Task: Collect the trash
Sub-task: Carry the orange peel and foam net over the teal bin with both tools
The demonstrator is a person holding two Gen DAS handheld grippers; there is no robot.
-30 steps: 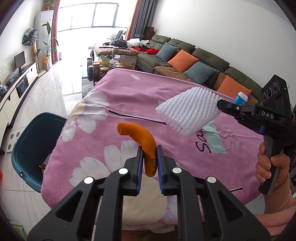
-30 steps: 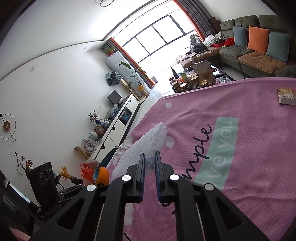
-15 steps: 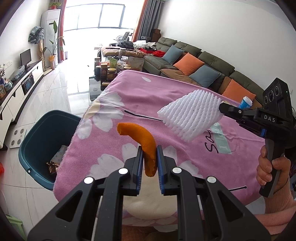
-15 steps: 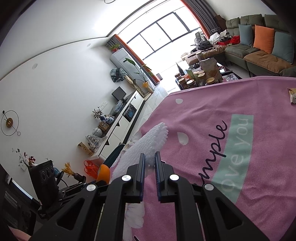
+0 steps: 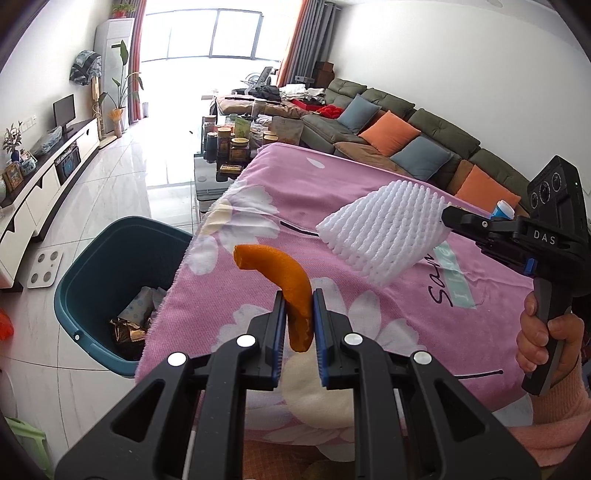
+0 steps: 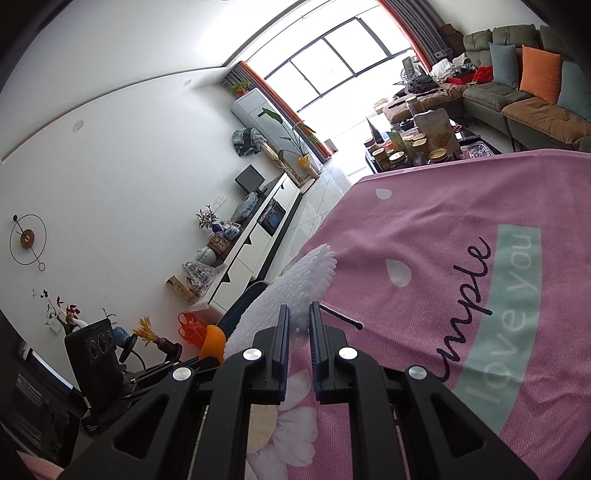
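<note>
Two fisheye wrist views, close above the pink cloth (image 5: 369, 192)

Each camera looks forward and downward along its own fingers. Both views share the cloth, the sofa (image 6: 532, 99), the window (image 5: 207, 33) and the teal bin (image 5: 107, 266); each also sees the other gripper.

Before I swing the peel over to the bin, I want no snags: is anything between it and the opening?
Nothing visible. The orange peel hangs in the left gripper above the pink cloth; the teal bin stands open just past the cloth's edge.
</note>
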